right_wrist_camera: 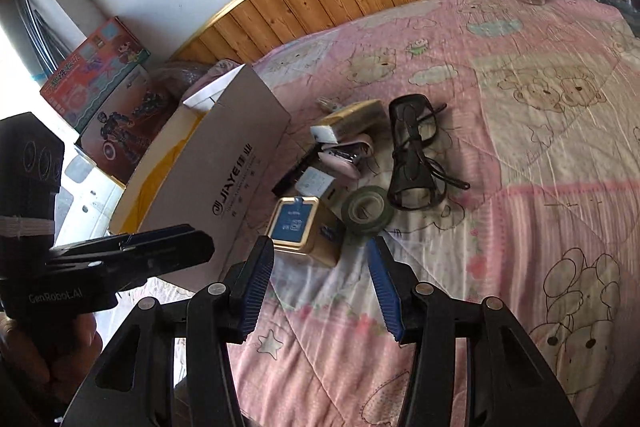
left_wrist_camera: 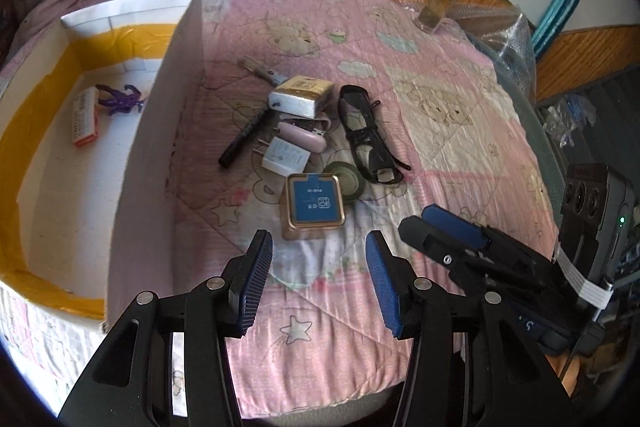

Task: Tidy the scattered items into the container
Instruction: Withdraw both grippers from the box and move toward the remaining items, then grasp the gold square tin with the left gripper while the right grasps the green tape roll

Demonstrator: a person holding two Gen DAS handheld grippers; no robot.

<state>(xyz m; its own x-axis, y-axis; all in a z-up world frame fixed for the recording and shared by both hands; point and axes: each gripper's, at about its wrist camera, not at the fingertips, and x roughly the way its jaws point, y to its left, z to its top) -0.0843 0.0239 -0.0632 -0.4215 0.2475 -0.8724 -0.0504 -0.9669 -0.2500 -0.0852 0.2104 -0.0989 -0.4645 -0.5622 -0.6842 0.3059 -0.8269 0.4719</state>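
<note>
Both grippers hang over a bed covered by a pink quilt printed with bears and stars, and both have their jaws released with nothing between them. The left gripper points down at bare quilt; just beyond the gap between its jaws lies a square gold tin with a blue lid, apart from the blue pads. Past the tin the scattered things sit in one cluster: a roll of green tape touching the tin's far corner, a white plug adapter, a pink clip-like thing, a black pen, a white and gold box and black glasses.

The open cardboard box stands to the left of the cluster, its near wall upright. Inside lie a purple toy figure and a small orange and white packet, just beside each other.

The right gripper also hovers short of the tin, with the tape slightly right of its jaw line. A glass jar with a metal lid stands well apart at the bed's far edge.
</note>
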